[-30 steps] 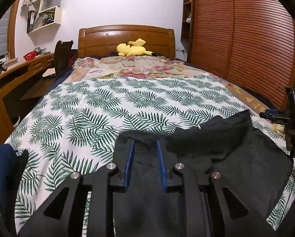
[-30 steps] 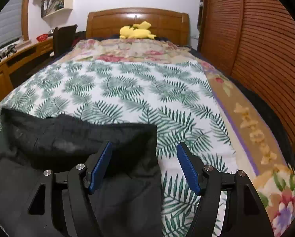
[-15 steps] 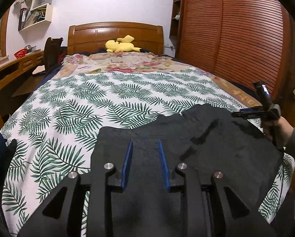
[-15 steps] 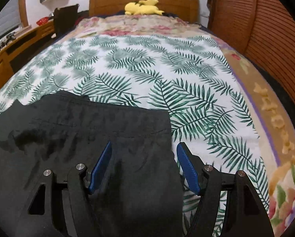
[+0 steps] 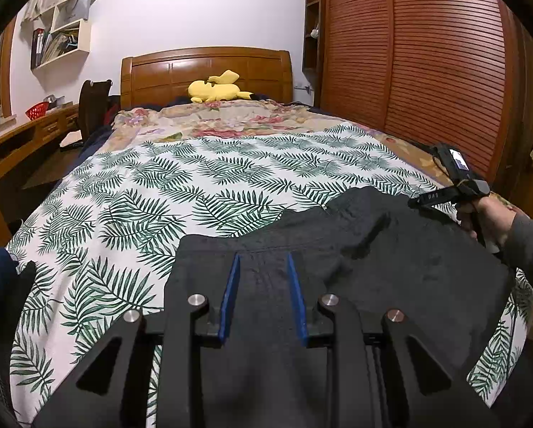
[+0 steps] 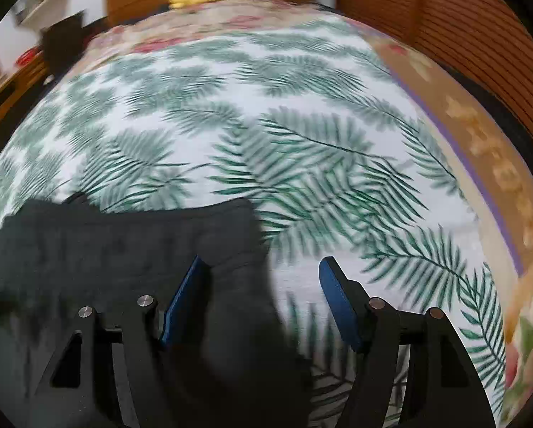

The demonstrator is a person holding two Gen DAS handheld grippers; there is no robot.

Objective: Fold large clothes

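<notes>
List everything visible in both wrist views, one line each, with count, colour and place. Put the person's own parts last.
dark garment: one, black, spread on the near end of the bed
leaf-print sheet: one, white and green, across the middle of the bed
floral cover: one, beige and pink, at the far end, under the sheet
plush toy: one, yellow, by the headboard
headboard: one, brown wood, far end
wardrobe doors: brown, slatted, right wall
wall shelf: one, white, upper left
desk: one, wooden, left
basket: one, red, on the desk
left gripper: blue fingers narrow, over the garment
right gripper: blue fingers wide, garment edge between them
hand: one, grey sleeve, holding the right gripper
</notes>
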